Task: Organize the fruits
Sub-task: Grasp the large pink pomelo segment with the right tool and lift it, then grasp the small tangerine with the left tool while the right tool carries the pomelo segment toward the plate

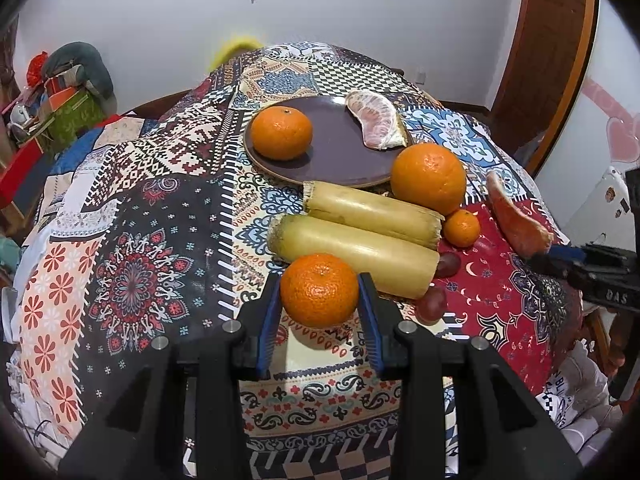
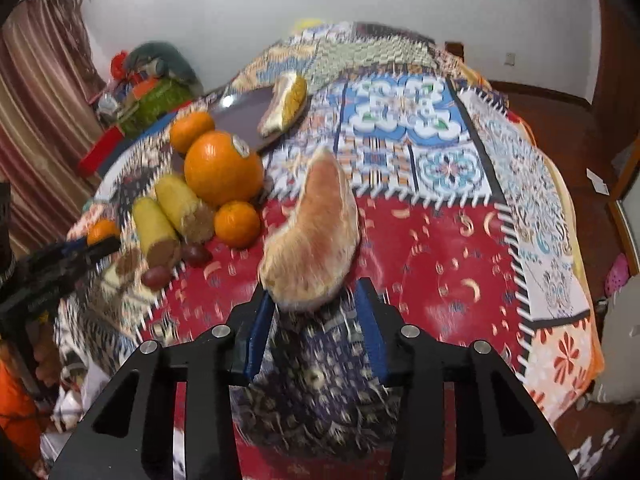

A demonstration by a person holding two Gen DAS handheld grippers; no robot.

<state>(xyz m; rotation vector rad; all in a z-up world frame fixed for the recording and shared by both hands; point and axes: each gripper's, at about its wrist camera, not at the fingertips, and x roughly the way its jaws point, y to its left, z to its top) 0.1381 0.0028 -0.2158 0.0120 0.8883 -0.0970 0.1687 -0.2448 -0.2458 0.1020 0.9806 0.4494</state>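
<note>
Patterned cloth filled both frames; my left gripper clamped a tangerine low centre, my right gripper grasped a pomelo wedge.

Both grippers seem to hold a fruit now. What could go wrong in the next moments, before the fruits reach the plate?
1. The mandarin sits far forward between the left gripper pads; being round, it might slip out.
2. On the way to the plate, it could bump the sugarcane pieces lying in between and roll them.
3. The right gripper grips the soft pomelo wedge only at its end; it may tear or droop.
</note>
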